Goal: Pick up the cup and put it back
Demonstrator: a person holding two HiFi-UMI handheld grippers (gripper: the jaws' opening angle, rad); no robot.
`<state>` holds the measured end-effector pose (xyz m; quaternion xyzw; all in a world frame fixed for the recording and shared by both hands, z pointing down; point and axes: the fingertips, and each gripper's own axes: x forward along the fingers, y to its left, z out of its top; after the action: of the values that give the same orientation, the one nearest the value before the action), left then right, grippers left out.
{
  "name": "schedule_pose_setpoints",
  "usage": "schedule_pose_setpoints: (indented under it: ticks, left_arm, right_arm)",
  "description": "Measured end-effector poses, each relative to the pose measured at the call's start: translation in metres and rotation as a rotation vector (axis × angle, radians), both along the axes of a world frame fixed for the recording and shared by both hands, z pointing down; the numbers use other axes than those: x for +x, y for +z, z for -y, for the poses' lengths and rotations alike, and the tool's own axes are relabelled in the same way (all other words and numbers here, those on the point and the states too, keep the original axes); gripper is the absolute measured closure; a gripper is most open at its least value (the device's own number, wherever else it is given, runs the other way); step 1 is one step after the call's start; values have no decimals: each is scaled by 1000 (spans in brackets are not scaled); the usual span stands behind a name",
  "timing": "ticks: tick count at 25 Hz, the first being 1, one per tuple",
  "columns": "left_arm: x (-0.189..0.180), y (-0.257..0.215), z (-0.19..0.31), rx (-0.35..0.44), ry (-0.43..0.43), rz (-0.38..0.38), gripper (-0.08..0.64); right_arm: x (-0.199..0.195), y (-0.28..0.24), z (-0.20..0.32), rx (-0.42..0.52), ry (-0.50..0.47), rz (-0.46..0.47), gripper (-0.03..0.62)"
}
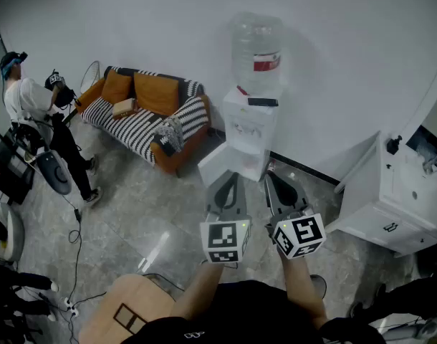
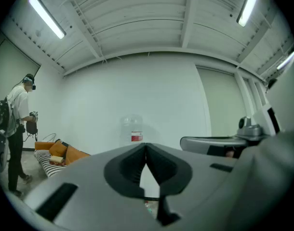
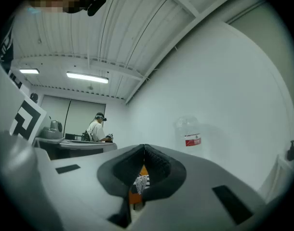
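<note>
Cup: not made out in any view, so its place, its long axis and the way it points cannot be told. Left gripper (image 2: 146,147): jaws shut, tips meeting, nothing between them. Right gripper (image 3: 144,148): jaws likewise pressed together, empty. Both are held about level, side by side and near each other but apart, over the grey tiled floor (image 1: 154,213), each with its marker cube (image 1: 225,241) at the forearm end. Ahead of them a white water dispenser (image 1: 248,131) stands at the foot of the white wall (image 1: 132,27), with a clear water bottle (image 1: 256,52) with a red label upright on top. Left of the dispenser, along the same wall, is a striped sofa (image 1: 143,120) with orange cushions. A second person (image 1: 32,106) stands on the floor near the sofa's left end. A white cabinet (image 1: 390,206) sits at the right edge of the head view.
</note>
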<state>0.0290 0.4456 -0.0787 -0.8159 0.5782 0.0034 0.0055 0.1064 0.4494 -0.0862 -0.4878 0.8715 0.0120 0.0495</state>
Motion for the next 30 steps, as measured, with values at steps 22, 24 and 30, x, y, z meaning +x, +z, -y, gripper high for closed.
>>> schedule_pose_setpoints:
  ticks: [22,24,30]
  left_arm:
    - [-24,5,1,-28,-166,16,548]
    - [-27,5,0,-30,-192,20,548]
    - [-10,7,-3,-28,-198,47,548]
  right_arm:
    - [81,-5,-7,104,142,-16,581]
    - [92,-4,-9,129,174,-96,581]
    - [122,2,-16,149,186,-152,581]
